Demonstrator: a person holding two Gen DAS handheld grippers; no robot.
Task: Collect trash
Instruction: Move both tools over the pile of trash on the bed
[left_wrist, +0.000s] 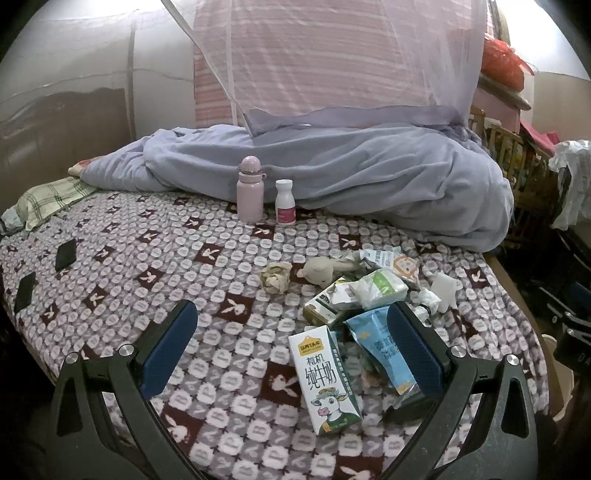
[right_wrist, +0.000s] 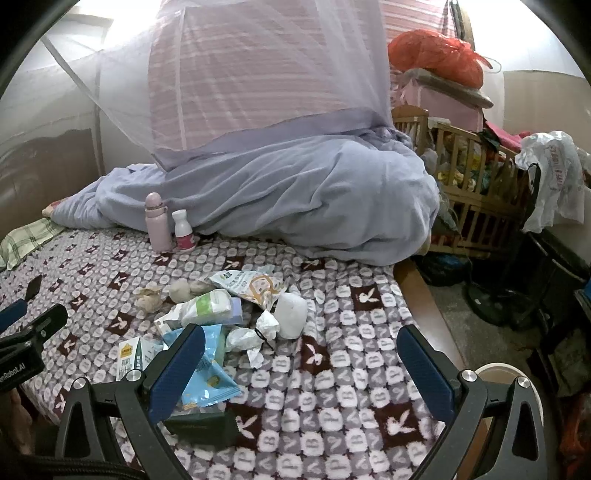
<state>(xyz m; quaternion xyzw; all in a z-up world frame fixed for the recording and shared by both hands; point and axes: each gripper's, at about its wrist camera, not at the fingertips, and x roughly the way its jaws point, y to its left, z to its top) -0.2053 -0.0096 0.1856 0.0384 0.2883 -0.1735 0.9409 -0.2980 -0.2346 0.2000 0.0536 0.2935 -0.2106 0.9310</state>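
Observation:
A heap of trash lies on the patterned bedspread (left_wrist: 147, 266): a white milk carton (left_wrist: 327, 380), a blue snack wrapper (left_wrist: 384, 350), a green-and-white pack (left_wrist: 380, 288), a dark carton (left_wrist: 325, 306), a crumpled paper ball (left_wrist: 275, 278) and a white cup (left_wrist: 445, 290). My left gripper (left_wrist: 291, 350) is open above the bed, the milk carton between its fingers. My right gripper (right_wrist: 301, 373) is open, its left finger over the blue wrapper (right_wrist: 207, 373). The cup (right_wrist: 291, 315), crumpled tissue (right_wrist: 255, 332) and green-and-white pack (right_wrist: 210, 308) lie just ahead.
A pink flask (left_wrist: 249, 190) and a white pill bottle (left_wrist: 285, 202) stand upright against a heaped blue quilt (left_wrist: 369, 177). A wooden crib (right_wrist: 472, 192) stands past the bed's right edge. A round white bin rim (right_wrist: 509, 373) shows on the floor at right.

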